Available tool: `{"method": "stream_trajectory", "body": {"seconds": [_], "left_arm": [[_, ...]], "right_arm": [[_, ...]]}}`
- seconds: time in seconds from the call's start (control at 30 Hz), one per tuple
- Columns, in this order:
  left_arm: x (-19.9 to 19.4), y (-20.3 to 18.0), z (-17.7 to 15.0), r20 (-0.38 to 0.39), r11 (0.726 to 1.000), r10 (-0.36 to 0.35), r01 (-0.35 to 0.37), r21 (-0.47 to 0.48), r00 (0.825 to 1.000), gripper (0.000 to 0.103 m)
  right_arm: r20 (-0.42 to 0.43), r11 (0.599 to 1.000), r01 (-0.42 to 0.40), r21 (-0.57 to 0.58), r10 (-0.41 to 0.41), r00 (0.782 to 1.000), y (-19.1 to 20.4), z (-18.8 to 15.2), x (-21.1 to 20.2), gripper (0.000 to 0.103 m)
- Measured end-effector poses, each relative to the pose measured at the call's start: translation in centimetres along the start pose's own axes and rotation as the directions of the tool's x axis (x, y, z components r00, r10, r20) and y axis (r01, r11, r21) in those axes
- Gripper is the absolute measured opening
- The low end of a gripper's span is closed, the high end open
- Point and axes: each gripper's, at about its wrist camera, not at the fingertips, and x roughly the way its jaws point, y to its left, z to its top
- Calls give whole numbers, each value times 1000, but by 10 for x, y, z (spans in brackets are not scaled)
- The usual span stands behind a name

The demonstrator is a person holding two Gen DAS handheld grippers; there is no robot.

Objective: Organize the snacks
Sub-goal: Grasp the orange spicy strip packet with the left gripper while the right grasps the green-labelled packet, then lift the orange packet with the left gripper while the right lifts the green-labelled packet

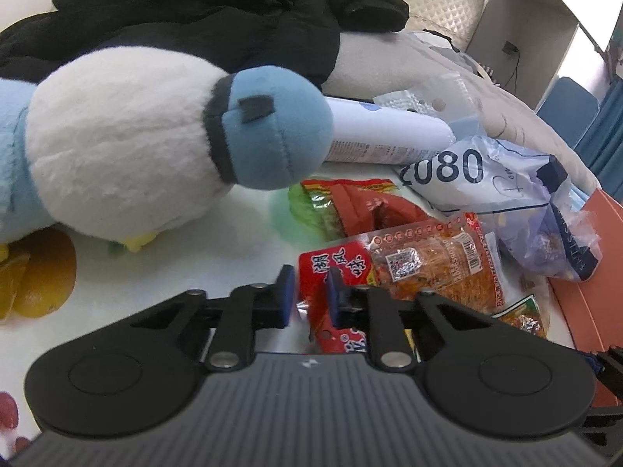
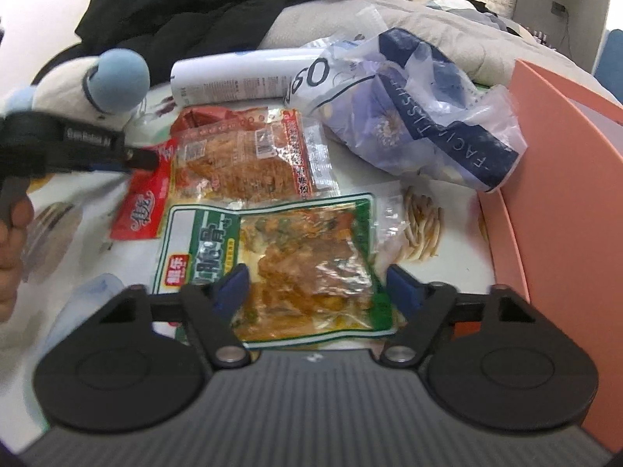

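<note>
Two grippers of mine are over the snack pile on the white table point(image 2: 459, 272).

Left gripper point(image 1: 307, 295): jaws drawn nearly together, blue pads pinching the near edge of a red snack packet point(image 1: 331, 272) with white characters. The packet rises between the pads and bends there. In the right wrist view the same gripper point(image 2: 146, 159) comes in from the left, its tip on that red snack packet point(image 2: 146, 202), with my left hand point(image 2: 11, 241) behind it.

Right gripper point(image 2: 315, 286): jaws spread wide, one pad on each side of a green-bordered snack pouch point(image 2: 296, 264) with a clear window showing brownish food. Neither pad presses on it; the pouch lies flat on the table between them.

Just beyond the green pouch lies a clear packet of orange shredded snack point(image 2: 241, 155), overlapping the red one's far side. Seen from the left gripper, that orange packet point(image 1: 432, 260) sits just right of my pads. Beyond it is another red and green packet point(image 1: 350, 202).

Farther ahead: a white tube point(image 2: 241, 78) lying on its side, a crumpled blue-and-white tissue bag point(image 2: 424, 116) to its right. An orange bin wall point(image 2: 564, 179) stands to the right of my right gripper. A blue-and-white plush toy point(image 1: 128, 148) fills the left of the left gripper's view, black clothing point(image 1: 194, 7) behind it.
</note>
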Motion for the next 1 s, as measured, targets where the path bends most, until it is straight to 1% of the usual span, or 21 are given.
{"method": "stream_trajectory", "body": {"seconds": [0.03,0.07,0.1,0.13,0.17,0.2,0.27,0.33,0.47,0.53,0.8,0.87,1.0], "left_arm": [[-1,0,-1,-3,1000,-4,4,-4,1000,9],[-2,1,-2,-6,1000,-9,9,-12,1000,8],[-4,2,-3,-7,1000,-13,13,-20,1000,5],[-5,3,-4,-9,999,-19,19,-30,1000,4],[-7,4,-6,-12,999,-24,24,-39,1000,3],[-9,4,-7,-13,998,-30,29,-47,999,2],[-15,5,-12,-18,997,-41,40,-61,999,1],[-24,5,-17,-16,996,-51,50,-70,999,0],[-46,6,-29,-11,993,-59,57,-103,998,0],[-60,7,-36,-10,992,-52,50,-118,999,0],[-121,9,-74,-5,984,-32,30,-173,999,0],[-136,9,-85,-11,984,-12,10,-179,1000,0],[-171,16,-109,-10,974,18,-20,-227,1000,0]], "right_arm": [[2,1000,3,-3,-3,1000,1,0,-2,68],[5,1000,1,-6,-1,1000,2,0,-3,66],[8,1000,-2,-3,2,1000,3,-1,-5,62],[13,1000,-3,1,3,1000,3,-1,-8,52],[19,1000,-3,3,3,1000,4,-2,-11,45],[23,1000,0,2,0,1000,5,-2,-13,41],[22,1000,0,1,0,1000,7,-2,-18,39],[13,1000,-21,15,21,1000,6,-4,-23,31],[-2,998,-48,32,48,999,7,-11,-37,26],[-6,998,-53,36,53,999,7,-16,-47,24],[-38,997,-72,39,73,997,9,-48,-92,23],[-45,996,-78,39,80,996,10,-56,-103,23],[-59,995,-90,40,93,994,12,-70,-120,23]]}}
